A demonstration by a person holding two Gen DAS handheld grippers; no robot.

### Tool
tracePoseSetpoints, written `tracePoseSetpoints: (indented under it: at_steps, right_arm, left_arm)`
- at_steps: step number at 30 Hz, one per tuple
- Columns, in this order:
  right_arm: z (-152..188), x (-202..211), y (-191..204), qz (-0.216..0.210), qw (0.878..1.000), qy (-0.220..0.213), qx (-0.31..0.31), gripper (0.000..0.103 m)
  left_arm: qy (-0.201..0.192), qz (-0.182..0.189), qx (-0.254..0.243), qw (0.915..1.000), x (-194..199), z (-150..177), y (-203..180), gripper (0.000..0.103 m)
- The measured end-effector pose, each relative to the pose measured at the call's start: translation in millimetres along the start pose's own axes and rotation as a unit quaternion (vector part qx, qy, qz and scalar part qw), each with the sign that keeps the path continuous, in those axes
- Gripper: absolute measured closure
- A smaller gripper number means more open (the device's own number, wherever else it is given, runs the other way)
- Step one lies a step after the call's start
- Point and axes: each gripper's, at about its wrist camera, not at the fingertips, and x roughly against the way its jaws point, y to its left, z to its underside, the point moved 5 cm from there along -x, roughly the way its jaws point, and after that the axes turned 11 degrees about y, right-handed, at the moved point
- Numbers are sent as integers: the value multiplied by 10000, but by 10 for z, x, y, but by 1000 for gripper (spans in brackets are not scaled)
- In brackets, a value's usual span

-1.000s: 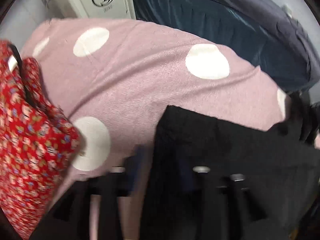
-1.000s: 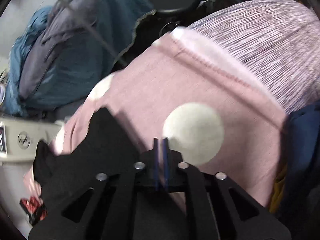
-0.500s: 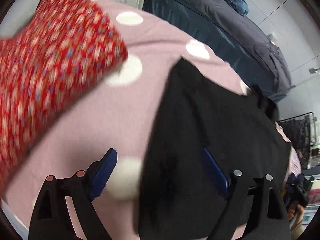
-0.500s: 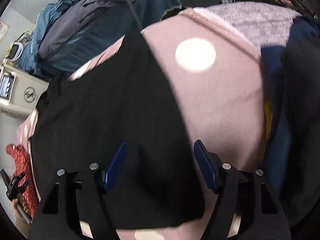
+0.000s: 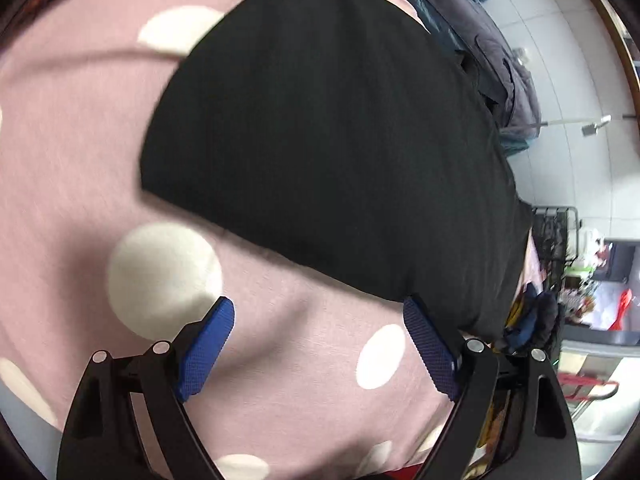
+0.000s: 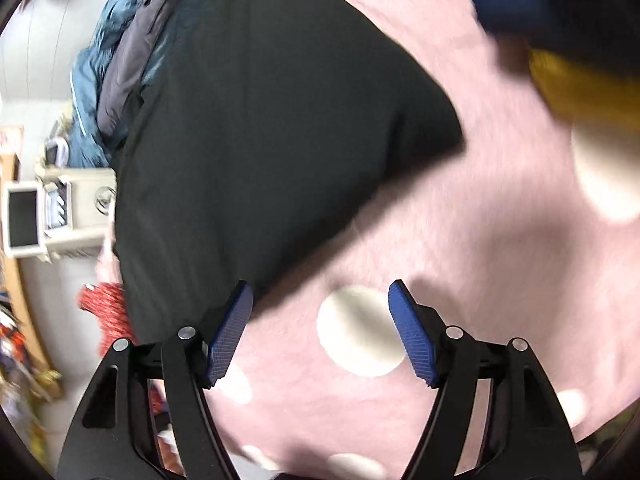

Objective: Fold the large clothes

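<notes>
A black garment point(image 5: 328, 132) lies folded flat on a pink blanket with white dots point(image 5: 80, 128); it also shows in the right wrist view point(image 6: 260, 128) on the same blanket point(image 6: 500, 240). My left gripper point(image 5: 318, 312) is open and empty, above the blanket at the garment's near edge. My right gripper point(image 6: 320, 300) is open and empty, its left finger next to the garment's near corner.
A grey and teal bedding pile point(image 5: 488, 40) lies beyond the garment, also in the right wrist view point(image 6: 116, 60). A red patterned cloth point(image 6: 108, 312) sits at the left. Blue and yellow clothes point(image 6: 560, 40) lie at the upper right. A white appliance point(image 6: 56, 208) stands by the wall.
Both grippers opened from shut and let go of the black garment, which now lies flat. Both have pulled back toward its near edge. The red cloth has left the left view.
</notes>
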Motion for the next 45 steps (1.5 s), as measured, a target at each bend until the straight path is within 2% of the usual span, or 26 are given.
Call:
tracePoseSetpoints:
  at_steps: [2,5,9,13,18,21,23,25,29,31,33,34,37,40,44,45]
  right_arm:
    - [37,-53,-47,-378,9989,50,-266,32]
    - [41,-138,-69,-856,9947,99,-557,32]
    - [61,-195,-111,-1276,9886,60,-803,32]
    - [-7,-149,-198,-1444,9852,-56,-925,32]
    - [-149,-113,-315,-1510,9830,-159,-1036,28]
    - [-194,-100,-445,-1686,9780,-211,-1214,28]
    - [-244,-93,-458,-1838,9743,-255,-1277,28]
    - [-306,-102,-437,-1808,9761,-253,-1178,28]
    - [-450,-106,-305,-1743,9794,-270,-986,25]
    - [-544,-125,-216,-1794,9792,-289,-901,25]
    - [-677,-167,-99,-1749,9808,-264,-822,24]
    - [-728,-188,-68,-1718,9815,-247,-805,17]
    - [-843,-242,83,-1637,9831,-242,-783,7]
    - [-895,-257,161,-1518,9844,-322,-825,7]
    - [-901,-249,205,-1540,9830,-432,-896,9]
    - [-902,-249,229,-1485,9845,-427,-828,14]
  left_arm:
    - [-17,154,124,9998,-70,31,-9,19]
    - [-50,189,232,9995,-126,19,48,19]
    - [-224,729,696,9947,-114,-27,132,19]
    - [-331,819,869,9923,-106,-96,246,19]
    - [-578,1452,1417,9775,-1,-223,440,19]
    - [-778,1540,1601,9719,95,-311,517,19]
    - [-934,1488,1577,9717,157,-372,537,19]
    - [-935,1521,1522,9721,159,-474,537,19]
    - [-882,1766,1479,9691,161,-720,509,18]
    - [-834,1849,1478,9680,103,-839,467,12]
    - [-778,1820,1384,9704,56,-951,383,8]
    - [-737,1760,1303,9729,26,-1017,327,7]
    - [-666,1702,1092,9771,-19,-1163,166,7]
    - [-683,1941,958,9739,-43,-1291,-13,8]
    - [-559,1661,688,9821,-168,-1429,-275,11]
    - [-528,1565,633,9842,-194,-1452,-341,16]
